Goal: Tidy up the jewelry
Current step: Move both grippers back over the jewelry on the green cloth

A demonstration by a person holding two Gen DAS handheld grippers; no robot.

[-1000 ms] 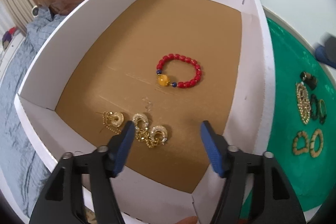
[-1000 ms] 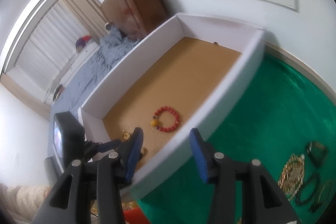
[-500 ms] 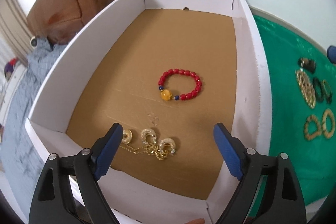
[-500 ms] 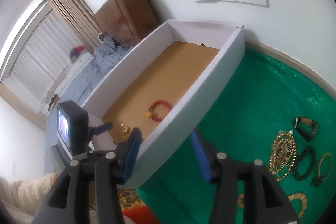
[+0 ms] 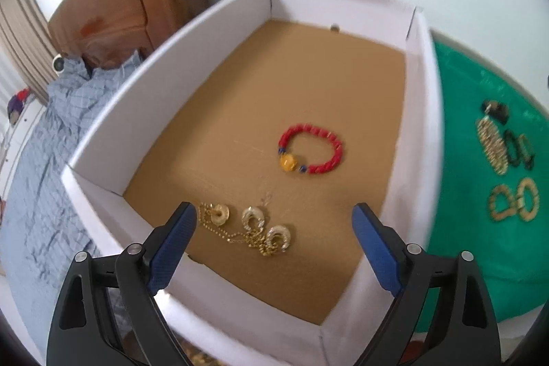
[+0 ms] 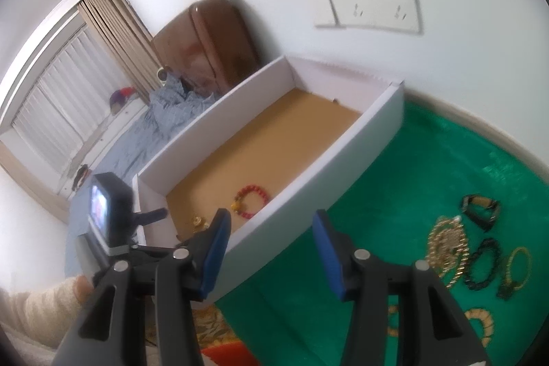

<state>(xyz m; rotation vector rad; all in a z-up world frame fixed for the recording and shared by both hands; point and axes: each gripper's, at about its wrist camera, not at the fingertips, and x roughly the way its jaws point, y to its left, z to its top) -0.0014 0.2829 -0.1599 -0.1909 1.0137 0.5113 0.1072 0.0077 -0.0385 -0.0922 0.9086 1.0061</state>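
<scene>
Lying in box [image 5: 236,6]: gold chain [image 5: 250,227] with three rings, red bracelet [image 5: 310,149]. Left gripper [image 5: 272,228] jaws just widened, empty; right gripper [image 6: 271,234] jaws apart, empty.

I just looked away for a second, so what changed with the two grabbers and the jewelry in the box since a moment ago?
The left gripper has just been opening and pulled up and back from the gold necklace, which lies released on the box floor, no longer between the pads. The right gripper, open with nothing in it, swung toward the green cloth. The red bead bracelet and the jewelry on the cloth stayed put.
</scene>
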